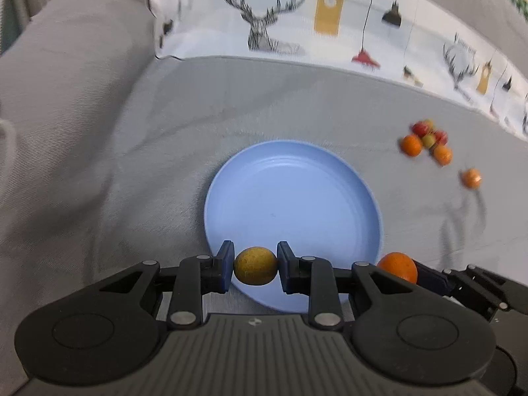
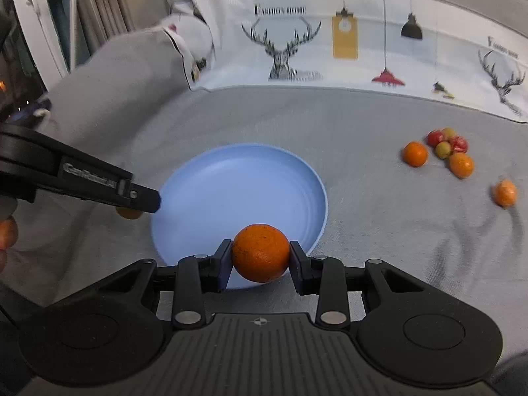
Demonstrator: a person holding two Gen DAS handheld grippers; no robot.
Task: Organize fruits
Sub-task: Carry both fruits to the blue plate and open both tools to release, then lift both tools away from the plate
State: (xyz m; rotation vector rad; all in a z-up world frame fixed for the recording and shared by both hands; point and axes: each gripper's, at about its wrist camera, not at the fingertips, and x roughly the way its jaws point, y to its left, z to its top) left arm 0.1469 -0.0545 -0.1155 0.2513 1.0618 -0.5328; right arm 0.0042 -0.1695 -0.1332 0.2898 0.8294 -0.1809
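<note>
While left tongs (image 2: pixel 145 203) hide yellow fruit (image 2: pixel 129 213), far fruits (image 1: pixel 427 138) blurred

Your left wrist camera looks forward and down from close over the near rim of the round pale-blue plastic plate (image 1: pixel 293 198), your right wrist camera sits just to its right facing likewise, and both share that plate (image 2: pixel 239 194) and the grey cloth (image 1: pixel 297 99).

Home setting, grey cloth-covered surface (image 2: pixel 379 231), deer-print fabric (image 2: pixel 330 49) behind, curtains (image 2: pixel 99 0) at left
</note>
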